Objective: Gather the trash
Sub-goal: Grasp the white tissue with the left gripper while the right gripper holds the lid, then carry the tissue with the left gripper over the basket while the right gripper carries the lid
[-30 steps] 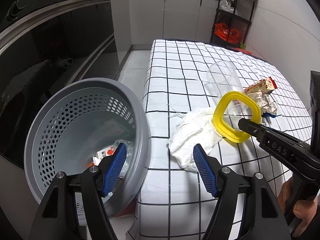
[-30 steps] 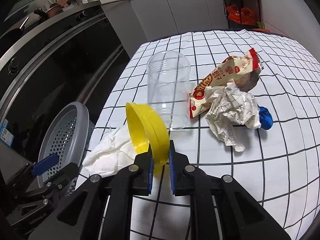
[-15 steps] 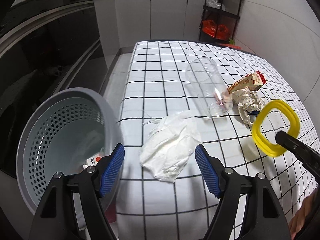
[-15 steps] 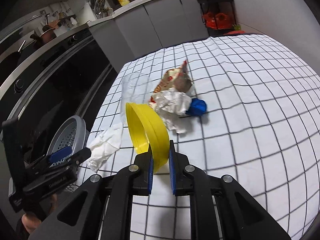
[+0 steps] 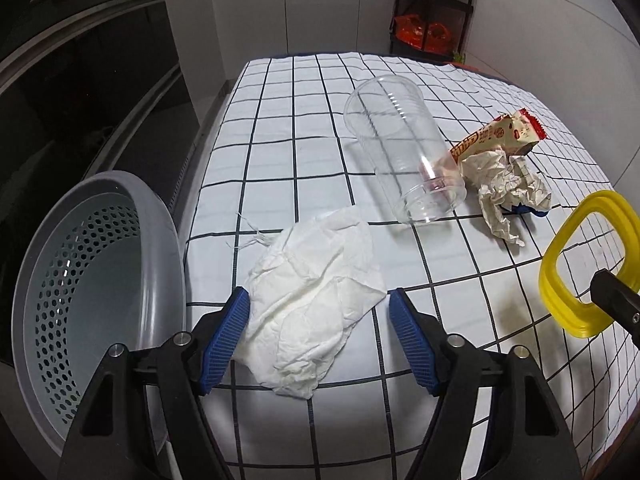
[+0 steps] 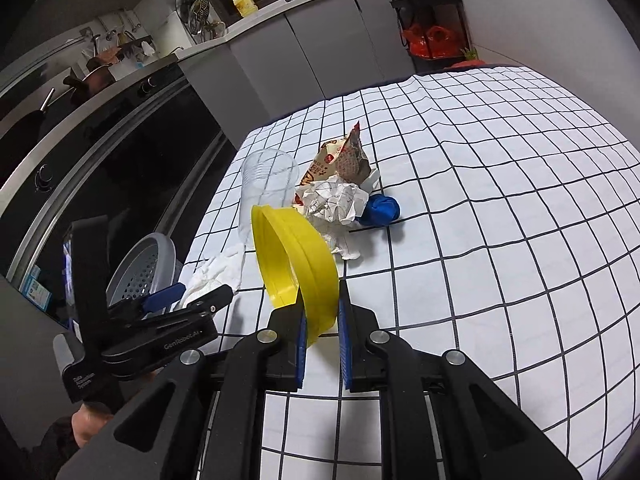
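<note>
A crumpled white tissue (image 5: pixel 320 256) lies near the edge of the checked tablecloth (image 5: pixel 304 120). My left gripper (image 5: pixel 316 300) hangs over it with a pad on either side; its jaws are closing and do not visibly press it. My right gripper (image 6: pixel 320 308) is shut on a yellow plastic ring (image 6: pixel 296 256), held upright above the cloth, and it shows at the right of the left wrist view with the ring (image 5: pixel 560 280). A grey perforated bin (image 5: pixel 160 240) stands off the table edge, left of the tissue.
A clear plastic cup (image 5: pixel 404 148) lies on its side mid-table. Beside it are a red-and-cream snack wrapper (image 5: pixel 500 136), a crumpled paper ball (image 5: pixel 504 188) and a small blue object (image 6: pixel 380 210). Dark oven fronts run along the left; a black shelf rack stands at the far end.
My left gripper swung from over the bin to over the tissue and came lower. My right gripper carried the yellow ring off to the right, away from the tissue.
</note>
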{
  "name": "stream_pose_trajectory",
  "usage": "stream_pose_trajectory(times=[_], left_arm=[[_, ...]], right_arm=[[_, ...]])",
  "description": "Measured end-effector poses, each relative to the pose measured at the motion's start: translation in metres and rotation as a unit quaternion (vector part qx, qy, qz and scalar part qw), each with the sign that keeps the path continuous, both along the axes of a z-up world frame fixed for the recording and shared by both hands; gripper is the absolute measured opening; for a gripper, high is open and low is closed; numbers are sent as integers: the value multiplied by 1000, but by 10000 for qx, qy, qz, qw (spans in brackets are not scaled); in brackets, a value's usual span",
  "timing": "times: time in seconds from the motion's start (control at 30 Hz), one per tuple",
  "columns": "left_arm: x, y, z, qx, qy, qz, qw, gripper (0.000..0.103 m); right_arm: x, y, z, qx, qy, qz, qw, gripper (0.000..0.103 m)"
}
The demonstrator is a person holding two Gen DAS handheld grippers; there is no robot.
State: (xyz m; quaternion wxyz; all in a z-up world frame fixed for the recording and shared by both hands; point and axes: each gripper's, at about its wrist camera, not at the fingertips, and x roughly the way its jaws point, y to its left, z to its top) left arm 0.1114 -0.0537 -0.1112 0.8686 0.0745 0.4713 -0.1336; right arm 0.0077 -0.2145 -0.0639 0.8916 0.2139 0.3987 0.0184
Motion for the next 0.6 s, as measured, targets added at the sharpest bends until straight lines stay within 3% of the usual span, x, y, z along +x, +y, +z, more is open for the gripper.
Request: stream_pose_trajectory(times=[0.17, 0.23, 0.3, 0.6], left_arm=[[-1, 2, -1, 34, -28, 36, 10000, 44], [-2, 2, 0, 63, -47, 35, 10000, 26], [-3, 3, 2, 63, -45, 12, 10000, 17], [-26, 14, 30, -186, -257, 44, 9995, 13]], right_arm=[[0, 0, -1, 6, 6, 9, 10000, 13], [1, 1, -1, -3, 10, 12, 10000, 13], [1, 1, 0, -13, 5, 16, 10000, 13], [-5, 7, 9, -82, -73, 44, 9999, 13]])
